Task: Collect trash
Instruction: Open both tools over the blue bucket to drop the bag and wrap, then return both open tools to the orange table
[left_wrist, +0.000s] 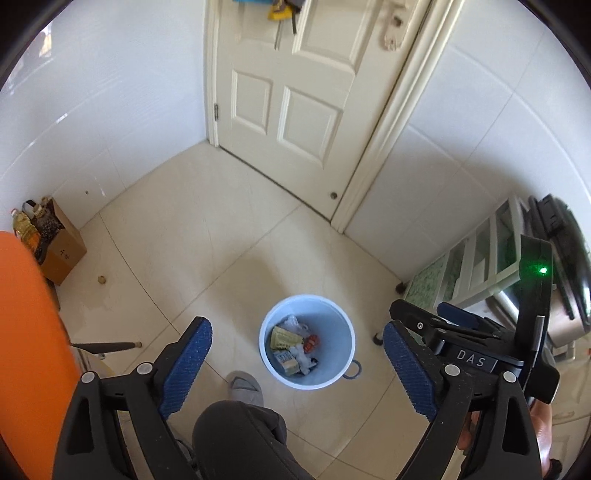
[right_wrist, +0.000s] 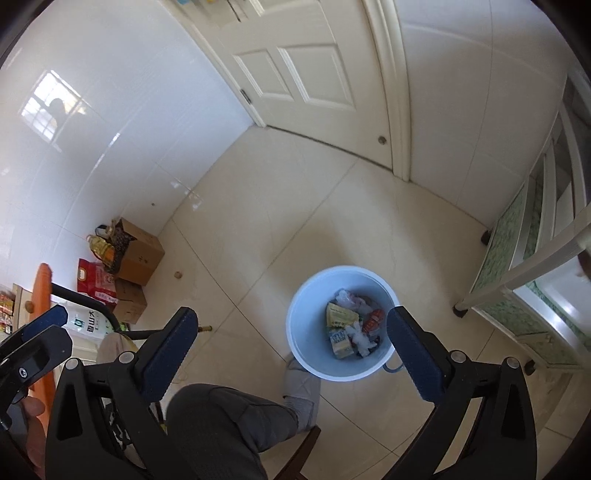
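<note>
A pale blue bin (left_wrist: 338, 354) stands on the tiled floor, below both grippers. It holds a yellow packet (left_wrist: 282, 338), a red wrapper (left_wrist: 311, 341), a small carton (left_wrist: 288, 362) and crumpled white plastic. My left gripper (left_wrist: 297, 332) hangs above it, open, nothing between its blue pads (left_wrist: 188, 365). In the right wrist view the bin (right_wrist: 306, 332) lies between the fingers of my right gripper (right_wrist: 291, 315), which is open and empty too. The same yellow packet (right_wrist: 341, 317) and carton (right_wrist: 340, 343) show there. The right gripper's body appears at the left wrist view's right edge.
A person's grey-trousered knee (left_wrist: 240, 432) and slipper (left_wrist: 245, 387) sit just before the bin. An orange chair back (left_wrist: 26, 332) is at the left. Cardboard boxes (right_wrist: 142, 254), an oil bottle (right_wrist: 99, 247) and bags stand by the left wall. A white shelf unit (right_wrist: 524, 280) lines the right; a shut door (left_wrist: 288, 92) is ahead.
</note>
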